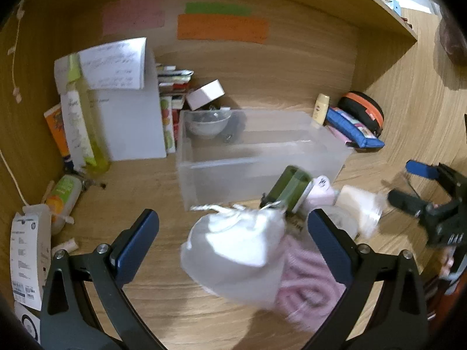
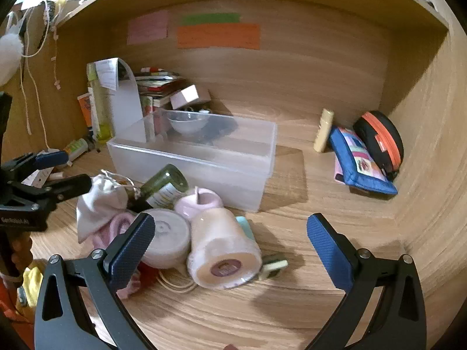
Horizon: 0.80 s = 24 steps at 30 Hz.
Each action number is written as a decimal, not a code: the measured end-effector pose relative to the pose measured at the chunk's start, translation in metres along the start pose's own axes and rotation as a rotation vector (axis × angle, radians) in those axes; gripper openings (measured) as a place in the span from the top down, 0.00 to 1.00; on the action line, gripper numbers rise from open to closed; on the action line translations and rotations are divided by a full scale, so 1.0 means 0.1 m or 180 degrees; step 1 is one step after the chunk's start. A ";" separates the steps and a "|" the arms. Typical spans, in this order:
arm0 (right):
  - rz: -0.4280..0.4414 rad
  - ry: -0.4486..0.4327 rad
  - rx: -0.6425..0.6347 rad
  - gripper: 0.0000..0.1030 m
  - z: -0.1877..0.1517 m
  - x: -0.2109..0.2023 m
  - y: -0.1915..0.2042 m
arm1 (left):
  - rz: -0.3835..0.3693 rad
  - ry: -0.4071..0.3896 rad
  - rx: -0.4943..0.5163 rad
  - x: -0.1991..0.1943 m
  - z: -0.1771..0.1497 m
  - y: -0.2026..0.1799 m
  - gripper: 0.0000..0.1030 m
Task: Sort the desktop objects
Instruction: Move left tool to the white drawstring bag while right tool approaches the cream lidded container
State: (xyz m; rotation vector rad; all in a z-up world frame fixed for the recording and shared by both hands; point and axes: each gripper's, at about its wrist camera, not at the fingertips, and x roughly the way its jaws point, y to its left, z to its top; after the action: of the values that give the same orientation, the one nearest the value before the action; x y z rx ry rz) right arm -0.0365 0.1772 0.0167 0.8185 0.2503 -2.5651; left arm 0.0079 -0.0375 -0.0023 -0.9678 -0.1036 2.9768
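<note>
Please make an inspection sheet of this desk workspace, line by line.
Surface: wooden desk, enclosed by wooden walls.
Job's things: clear plastic bin; white drawstring pouch, green glass bottle, round white lidded jar, cream roll piled in front.
Clutter: blue zip pouch, book stack.
Grippers: left gripper open over the pouch; right gripper open, holding nothing.
Cables: white cord at left.
Surroundings: orange paper note on back wall.

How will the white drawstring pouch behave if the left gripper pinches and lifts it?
The white drawstring pouch looks like soft cloth, so it will likely sag and deform between the open left gripper fingers. Its loose cord may snag the green bottle lying against it. Contents unseen; weight unclear.
</note>
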 end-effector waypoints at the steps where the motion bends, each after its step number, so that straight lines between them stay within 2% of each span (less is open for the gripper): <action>1: 0.0012 0.0012 0.0008 0.00 -0.01 0.00 -0.03 | 0.0025 0.0035 0.0006 0.01 -0.03 0.02 0.00; 5: 0.0041 0.0085 0.0057 0.00 -0.06 -0.01 -0.14 | 0.0052 0.0391 -0.0037 0.12 -0.12 0.18 0.00; 8: 0.0092 0.0193 0.0083 0.00 -0.12 0.04 -0.22 | -0.0155 0.0626 -0.0096 0.20 -0.16 0.21 0.00; 12: 0.0126 0.0330 0.0123 0.00 -0.19 0.14 -0.30 | -0.0415 0.0679 -0.0155 0.28 -0.15 0.18 0.00; 17: 0.0433 0.0424 0.0164 0.00 -0.14 0.26 -0.30 | -0.0519 0.0878 -0.0160 0.52 -0.12 0.07 0.00; 20: 0.0525 0.0488 0.0072 0.00 -0.13 0.36 -0.23 | -0.0461 0.0984 -0.0197 0.65 -0.12 0.05 0.00; 24: 0.0503 0.0650 -0.0020 0.07 -0.19 0.54 -0.17 | -0.0445 0.0958 -0.0288 0.69 -0.10 0.07 0.00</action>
State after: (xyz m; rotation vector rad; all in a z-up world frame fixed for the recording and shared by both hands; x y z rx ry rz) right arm -0.0741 0.1795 -0.0300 1.0558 0.2449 -2.3351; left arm -0.0417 -0.0420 -0.0510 -1.3446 -0.2908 2.6857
